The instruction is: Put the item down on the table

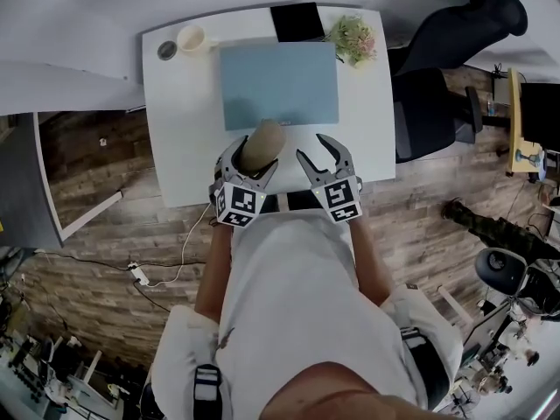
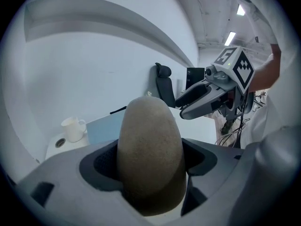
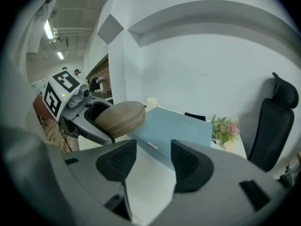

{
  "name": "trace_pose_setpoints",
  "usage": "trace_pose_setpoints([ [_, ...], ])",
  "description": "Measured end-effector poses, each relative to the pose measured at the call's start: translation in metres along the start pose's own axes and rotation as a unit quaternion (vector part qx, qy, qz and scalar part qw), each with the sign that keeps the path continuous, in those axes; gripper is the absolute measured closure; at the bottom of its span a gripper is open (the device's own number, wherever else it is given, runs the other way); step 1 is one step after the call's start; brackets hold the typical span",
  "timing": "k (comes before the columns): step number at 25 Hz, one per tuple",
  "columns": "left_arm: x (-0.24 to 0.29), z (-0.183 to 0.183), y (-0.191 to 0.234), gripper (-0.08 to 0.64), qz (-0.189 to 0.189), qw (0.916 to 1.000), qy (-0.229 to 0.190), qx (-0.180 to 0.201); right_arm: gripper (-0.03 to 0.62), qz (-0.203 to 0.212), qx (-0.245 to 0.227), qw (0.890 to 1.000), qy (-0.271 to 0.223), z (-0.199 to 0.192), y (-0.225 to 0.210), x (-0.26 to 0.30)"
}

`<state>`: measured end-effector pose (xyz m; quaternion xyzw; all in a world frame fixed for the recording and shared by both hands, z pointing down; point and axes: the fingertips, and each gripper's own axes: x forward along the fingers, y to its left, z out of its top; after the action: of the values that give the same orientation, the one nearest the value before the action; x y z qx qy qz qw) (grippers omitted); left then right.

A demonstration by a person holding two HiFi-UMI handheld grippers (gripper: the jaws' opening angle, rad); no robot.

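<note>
The left arm (image 1: 213,271) and right arm (image 1: 373,271) reach forward from the torso, side by side, both grippers pointing away from the body. The left gripper (image 1: 252,159) has its fingers (image 2: 101,163) pressed against the two sides of a brown egg-shaped item (image 1: 262,140). The right gripper (image 1: 317,152), just beside it, holds nothing, its fingers (image 3: 188,165) standing apart

A blue mat (image 1: 278,84) lies in the middle of the table (image 1: 179,147). A white cup (image 1: 191,38) stands by the far left corner, with a small round grey thing (image 1: 167,51) beside it. Pink flowers (image 1: 353,38) sit at the far right corner, next to a flat black thing (image 1: 297,21). A black chair (image 1: 437,86) stands past the right edge.
</note>
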<state>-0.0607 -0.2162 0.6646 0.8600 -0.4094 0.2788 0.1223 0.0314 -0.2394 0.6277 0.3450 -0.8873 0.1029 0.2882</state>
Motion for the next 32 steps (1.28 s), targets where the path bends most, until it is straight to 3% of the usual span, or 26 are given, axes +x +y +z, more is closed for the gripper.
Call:
trace_pose_setpoints([
  [32,0.058,-0.083,-0.061,0.173,-0.084,0.9891,0.119,0.021,0.364,0.030,0.017,0.995,0.088,-0.086,0.003,0.016],
])
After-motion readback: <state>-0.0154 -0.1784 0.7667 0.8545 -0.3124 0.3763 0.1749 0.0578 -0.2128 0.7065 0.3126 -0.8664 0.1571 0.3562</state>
